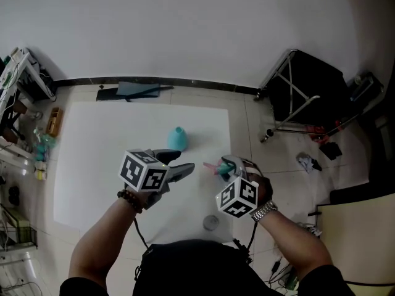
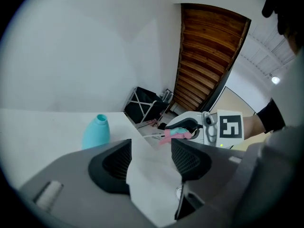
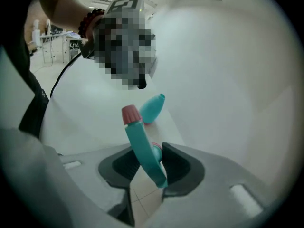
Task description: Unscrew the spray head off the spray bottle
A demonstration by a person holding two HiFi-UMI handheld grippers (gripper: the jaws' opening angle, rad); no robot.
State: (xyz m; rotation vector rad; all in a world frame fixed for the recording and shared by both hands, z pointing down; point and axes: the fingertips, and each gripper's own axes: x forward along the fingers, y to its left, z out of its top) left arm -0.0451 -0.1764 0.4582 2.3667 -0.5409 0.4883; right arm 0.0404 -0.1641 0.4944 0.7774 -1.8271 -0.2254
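Two pieces in sight, so I judge the unscrewing done.

Head view: the spray bottle point(image 1: 177, 139) stands headless on the white sheet point(image 1: 92, 165), well ahead of my hands.

Left gripper view: my left gripper point(image 2: 151, 158) has its jaws apart, with nothing between them.

Right gripper view: my right gripper point(image 3: 147, 167) is clamped on the spray head point(image 3: 140, 141). At most, setting it down is left.

I can read no label or writing on the bottle or the head.

On the mat point(image 1: 86, 165) the spray bottle point(image 1: 177, 139) upright, spray head point(image 1: 214, 167) apart from it, nearer the person, between the jaws of the right gripper point(image 1: 226, 164), left gripper point(image 1: 184, 168) just left of it.
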